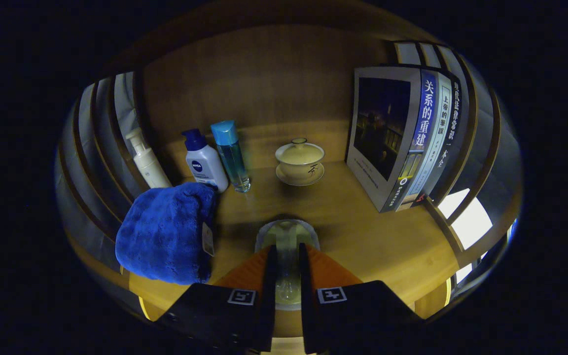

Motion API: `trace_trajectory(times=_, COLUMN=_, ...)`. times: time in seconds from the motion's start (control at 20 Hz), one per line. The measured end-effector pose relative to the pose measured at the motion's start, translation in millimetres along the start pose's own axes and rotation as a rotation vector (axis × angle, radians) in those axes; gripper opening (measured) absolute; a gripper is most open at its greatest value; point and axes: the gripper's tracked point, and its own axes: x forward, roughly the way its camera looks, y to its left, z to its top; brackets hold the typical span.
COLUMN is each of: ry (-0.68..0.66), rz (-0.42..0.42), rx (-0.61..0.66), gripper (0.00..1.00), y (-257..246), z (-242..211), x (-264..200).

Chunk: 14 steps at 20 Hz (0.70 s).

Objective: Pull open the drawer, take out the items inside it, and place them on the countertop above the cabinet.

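Observation:
My gripper (pixel 287 249) is shut on a clear glass cup (pixel 287 231), whose round rim shows just ahead of the fingertips. The fingers (pixel 270 266) stand close together and a narrow part of the glass shows in the gap between them. The cup is low over the wooden countertop (pixel 363 231), near its front edge; I cannot tell whether it touches the wood. A folded blue towel (pixel 168 231) lies on the countertop just left of the fingers.
Beyond the towel stand a white pump bottle (pixel 147 160), a white bottle with a dark blue cap (pixel 205 162) and a clear blue bottle (pixel 231 155). A lidded tea bowl on a saucer (pixel 300 160) sits straight ahead. Upright books (pixel 407 138) stand at the right.

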Motion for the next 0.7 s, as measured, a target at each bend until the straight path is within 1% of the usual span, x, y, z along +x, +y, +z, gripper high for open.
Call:
trace_trajectory(times=0.1, ry=0.011, rz=0.025, rx=-0.008, gripper=0.42, y=7, z=-3, x=3)
trace_trajectory(times=0.3, ry=0.002, rz=0.014, rx=-0.020, gripper=0.64, y=9, z=-4, x=4)
trace_trajectory(times=0.45, ry=0.006, rz=0.037, rx=-0.035, gripper=0.80, y=15, z=-7, x=3)
trace_trajectory(times=0.6, ry=0.003, rz=0.024, rx=-0.058, gripper=0.96, y=14, z=-9, x=2)
trace_trajectory(times=0.65, ry=-0.001, rz=0.023, rx=-0.059, gripper=1.00, y=15, z=-9, x=0)
trace_trajectory(times=0.7, ry=-0.014, rz=0.024, rx=-0.060, gripper=1.00, y=16, z=-6, x=-2)
